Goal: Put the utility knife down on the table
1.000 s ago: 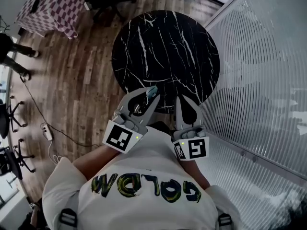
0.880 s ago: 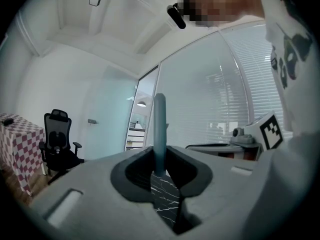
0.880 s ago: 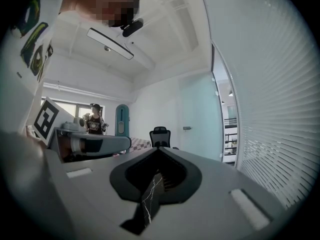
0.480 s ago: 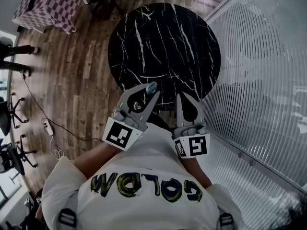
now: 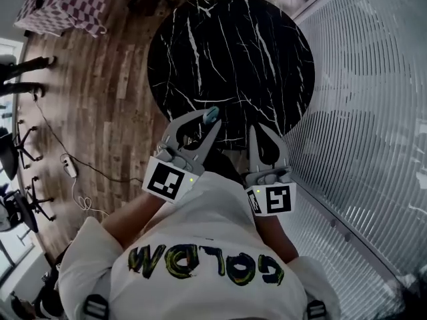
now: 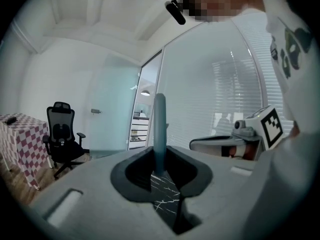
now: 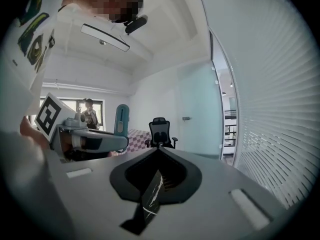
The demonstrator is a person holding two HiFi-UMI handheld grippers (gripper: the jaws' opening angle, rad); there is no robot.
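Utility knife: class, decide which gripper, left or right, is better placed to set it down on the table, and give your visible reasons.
Left. The left gripper clamps the teal utility knife upright, above the black table's near edge. The right gripper is shut and empty.

Just the office background
Wood floor, checkered tablecloth with a black office chair beside it, white power strip on the floor, slatted blinds right.
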